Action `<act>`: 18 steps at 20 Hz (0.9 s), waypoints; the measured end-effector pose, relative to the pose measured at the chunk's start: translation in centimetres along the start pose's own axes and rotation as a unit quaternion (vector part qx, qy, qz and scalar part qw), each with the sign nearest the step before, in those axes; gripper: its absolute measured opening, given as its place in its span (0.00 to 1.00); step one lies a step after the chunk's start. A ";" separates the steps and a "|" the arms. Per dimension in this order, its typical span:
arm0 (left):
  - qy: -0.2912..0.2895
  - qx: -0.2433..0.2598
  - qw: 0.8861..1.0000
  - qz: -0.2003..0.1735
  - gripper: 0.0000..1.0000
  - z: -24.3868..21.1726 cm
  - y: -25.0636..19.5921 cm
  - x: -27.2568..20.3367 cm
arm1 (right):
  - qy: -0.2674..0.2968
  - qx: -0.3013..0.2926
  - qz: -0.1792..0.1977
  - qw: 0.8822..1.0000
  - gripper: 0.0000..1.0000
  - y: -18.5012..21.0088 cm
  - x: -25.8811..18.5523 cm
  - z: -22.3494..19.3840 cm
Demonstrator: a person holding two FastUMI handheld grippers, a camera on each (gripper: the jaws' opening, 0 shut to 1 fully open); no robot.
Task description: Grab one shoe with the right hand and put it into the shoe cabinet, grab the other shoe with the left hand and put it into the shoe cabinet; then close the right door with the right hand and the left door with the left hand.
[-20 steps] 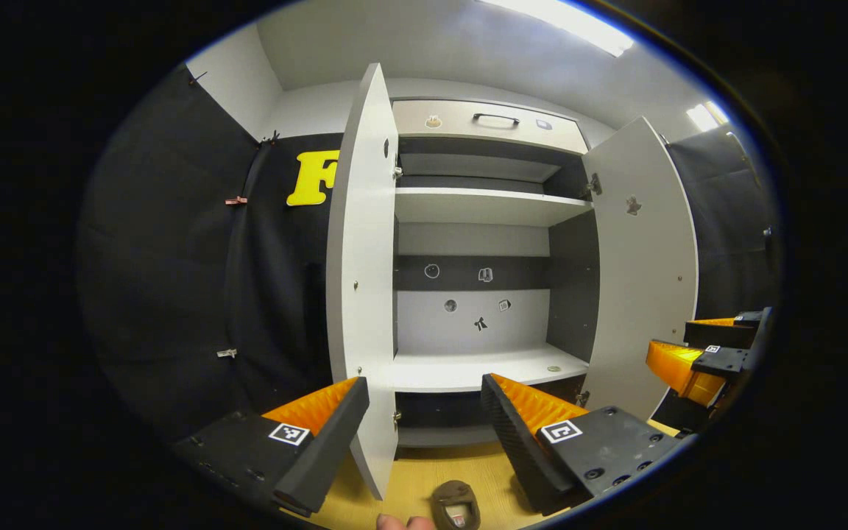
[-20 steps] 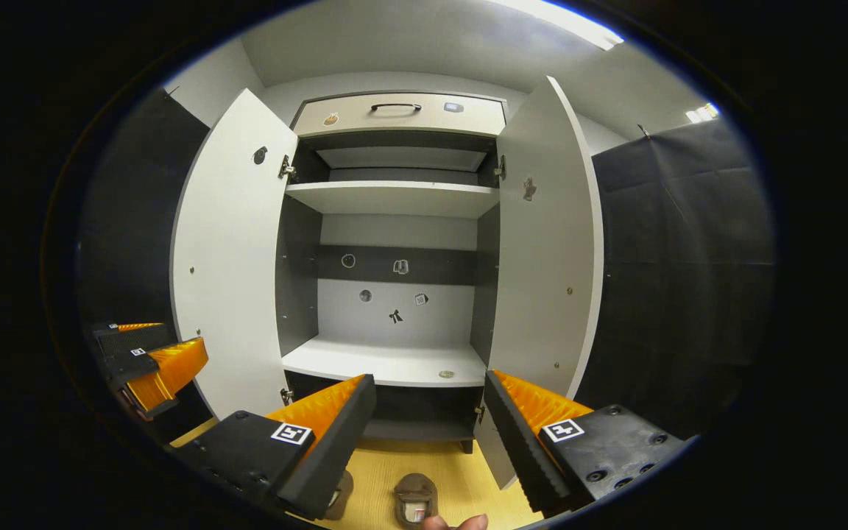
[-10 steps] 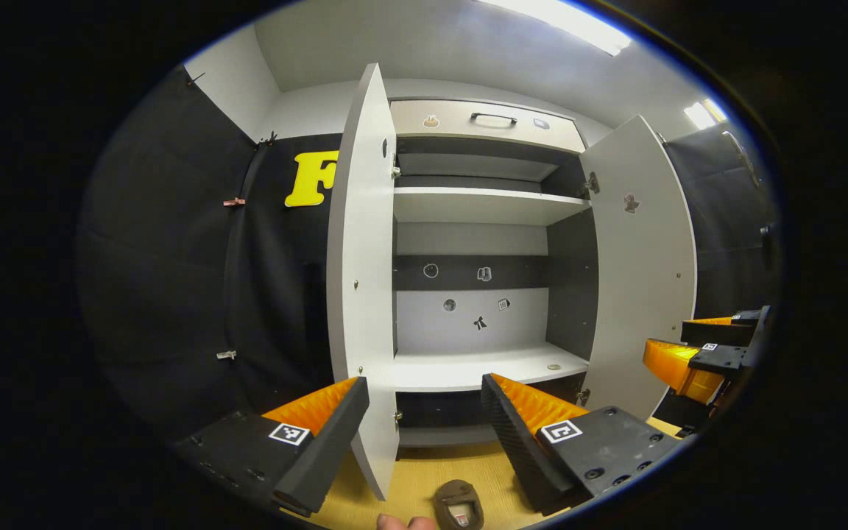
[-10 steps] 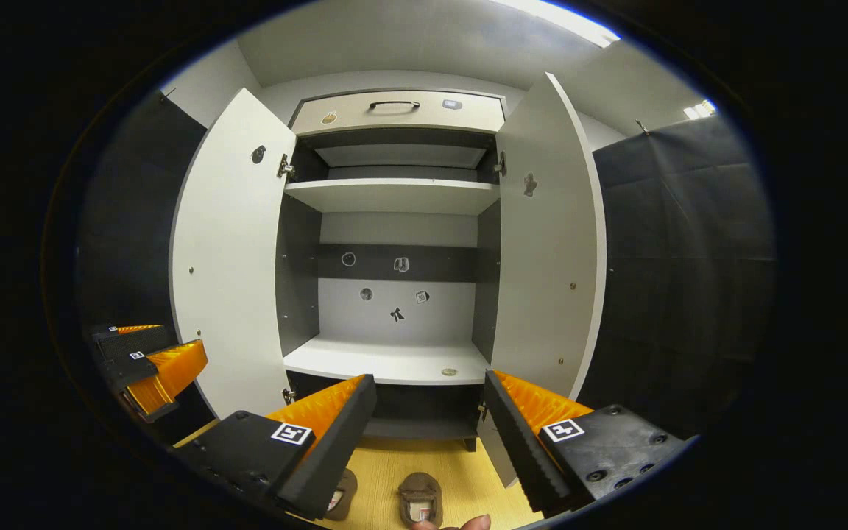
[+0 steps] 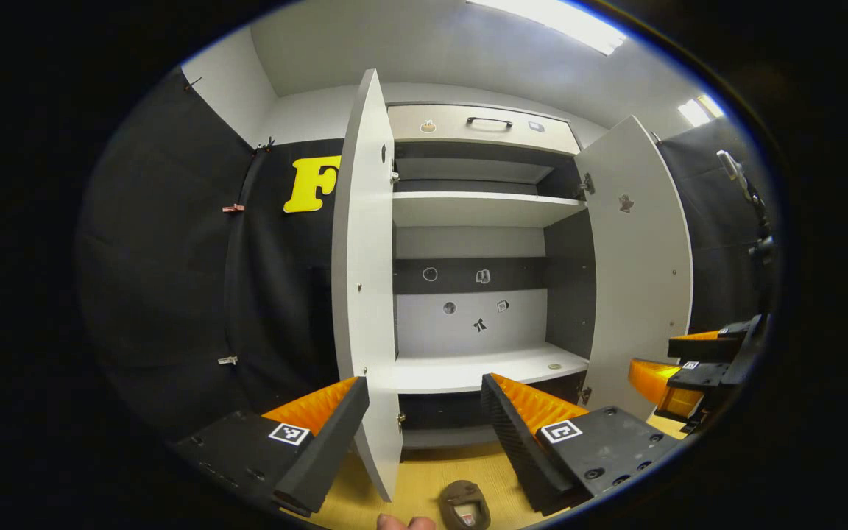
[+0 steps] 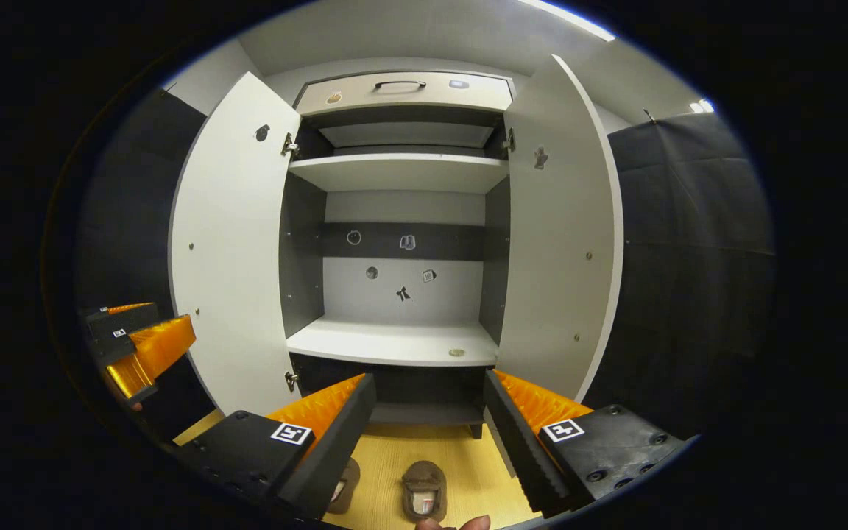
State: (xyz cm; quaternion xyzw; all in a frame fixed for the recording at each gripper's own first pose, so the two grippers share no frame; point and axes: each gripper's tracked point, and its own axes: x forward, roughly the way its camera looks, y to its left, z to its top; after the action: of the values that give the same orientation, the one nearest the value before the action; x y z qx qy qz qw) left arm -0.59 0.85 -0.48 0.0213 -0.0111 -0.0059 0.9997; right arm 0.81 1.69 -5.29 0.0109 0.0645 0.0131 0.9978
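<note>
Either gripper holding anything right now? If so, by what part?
Nothing held. Left gripper and right gripper are both open and empty; both shoes lie on the floor.

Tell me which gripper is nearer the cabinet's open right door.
Right. The right gripper hangs just in front of the right door, near its lower edge; the left gripper sits across the cabinet by the left door.

Both views look forward at the open cabinet (image 5: 468, 243) (image 6: 402, 221) from low over the floor (image 6: 431, 456). The left gripper view faces it from left of centre, the right gripper view perhaps squarely. Both share its shelves (image 5: 479, 368) (image 6: 394, 342).
</note>
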 end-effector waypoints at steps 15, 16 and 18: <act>0.067 0.005 0.997 0.024 0.98 -7.5 2.2 -1.2 | 0.331 0.052 0.044 0.941 1.00 3.1 1.3 -29.2; 0.072 0.002 0.997 0.025 0.98 -7.9 2.1 -1.3 | 0.343 0.054 0.042 0.937 1.00 3.1 1.8 -30.7; 0.080 -0.003 0.996 0.026 0.98 -8.8 2.1 -1.4 | 0.354 0.056 0.036 0.933 0.99 3.0 3.0 -33.5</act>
State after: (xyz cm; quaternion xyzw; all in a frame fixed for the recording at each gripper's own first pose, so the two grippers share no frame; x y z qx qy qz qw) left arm -1.73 3.37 -9.23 0.0188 0.0681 0.0216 0.9973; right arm -0.57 5.40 -38.84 0.0637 0.4135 0.0482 0.9070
